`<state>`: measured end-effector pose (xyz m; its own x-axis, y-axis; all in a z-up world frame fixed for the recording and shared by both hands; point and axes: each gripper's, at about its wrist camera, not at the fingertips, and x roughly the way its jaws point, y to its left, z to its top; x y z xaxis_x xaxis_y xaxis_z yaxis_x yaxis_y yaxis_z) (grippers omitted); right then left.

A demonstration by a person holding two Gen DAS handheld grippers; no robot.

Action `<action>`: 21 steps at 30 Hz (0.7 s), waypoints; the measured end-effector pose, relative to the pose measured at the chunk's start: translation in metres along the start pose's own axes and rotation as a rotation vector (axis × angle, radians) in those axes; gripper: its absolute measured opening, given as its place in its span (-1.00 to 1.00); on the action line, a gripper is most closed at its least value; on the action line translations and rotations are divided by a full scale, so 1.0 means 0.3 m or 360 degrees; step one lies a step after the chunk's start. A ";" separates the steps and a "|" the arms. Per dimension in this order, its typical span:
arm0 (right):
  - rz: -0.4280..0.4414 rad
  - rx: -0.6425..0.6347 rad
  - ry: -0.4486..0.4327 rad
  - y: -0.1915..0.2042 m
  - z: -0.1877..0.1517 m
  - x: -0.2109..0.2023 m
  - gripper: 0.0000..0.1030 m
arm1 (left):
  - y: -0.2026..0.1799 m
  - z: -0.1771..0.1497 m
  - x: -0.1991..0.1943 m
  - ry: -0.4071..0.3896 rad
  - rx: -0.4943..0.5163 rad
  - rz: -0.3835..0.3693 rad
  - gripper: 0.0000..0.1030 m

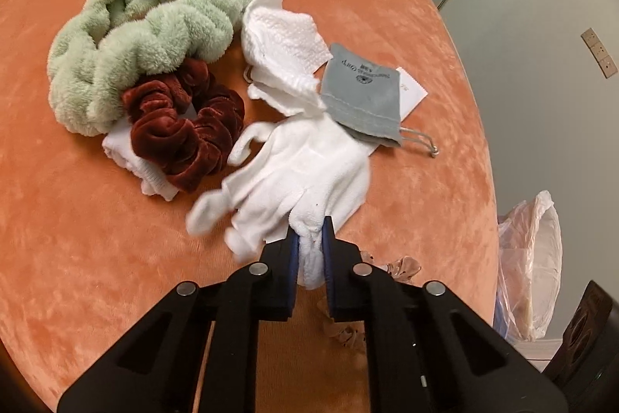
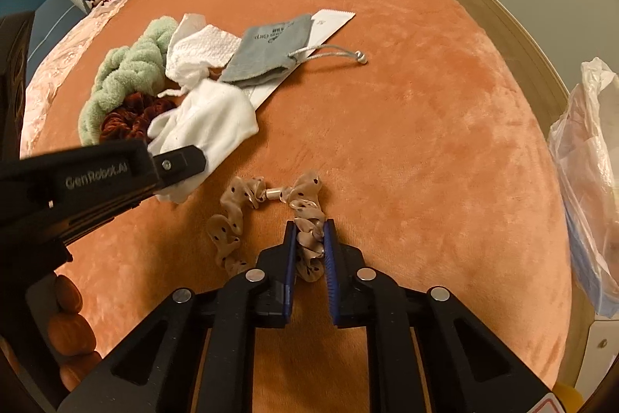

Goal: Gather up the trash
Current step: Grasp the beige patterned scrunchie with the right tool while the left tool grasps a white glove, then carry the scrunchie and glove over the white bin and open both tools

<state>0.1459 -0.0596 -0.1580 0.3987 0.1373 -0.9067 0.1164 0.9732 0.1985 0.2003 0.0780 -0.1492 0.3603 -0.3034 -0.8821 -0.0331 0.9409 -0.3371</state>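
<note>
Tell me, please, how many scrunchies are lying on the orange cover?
3: a big green scrunchie farthest back, a dark red scrunchie against its near side, and a beige dotted scrunchie nearest, pinched in the right gripper. Others may be hidden under the white cloths.

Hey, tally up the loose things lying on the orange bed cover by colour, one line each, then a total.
White: 4 – glove, textured cloth, small cloth under the scrunchie, paper card
Green: 1 – fluffy headband
Dark red: 1 – velvet scrunchie
Grey: 1 – drawstring pouch
Beige dotted: 1 – scrunchie
Total: 8
</note>
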 end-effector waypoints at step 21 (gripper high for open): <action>-0.0031 0.0130 -0.0430 -0.216 0.030 -0.479 -0.77 | -0.390 -0.093 -0.297 -0.0230 0.0292 -0.0137 -0.80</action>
<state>0.0893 -0.1439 -0.0373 0.6224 0.0536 -0.7809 0.1950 0.9556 0.2210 0.1459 -0.0092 -0.0404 0.4844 -0.3713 -0.7922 0.1685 0.9281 -0.3320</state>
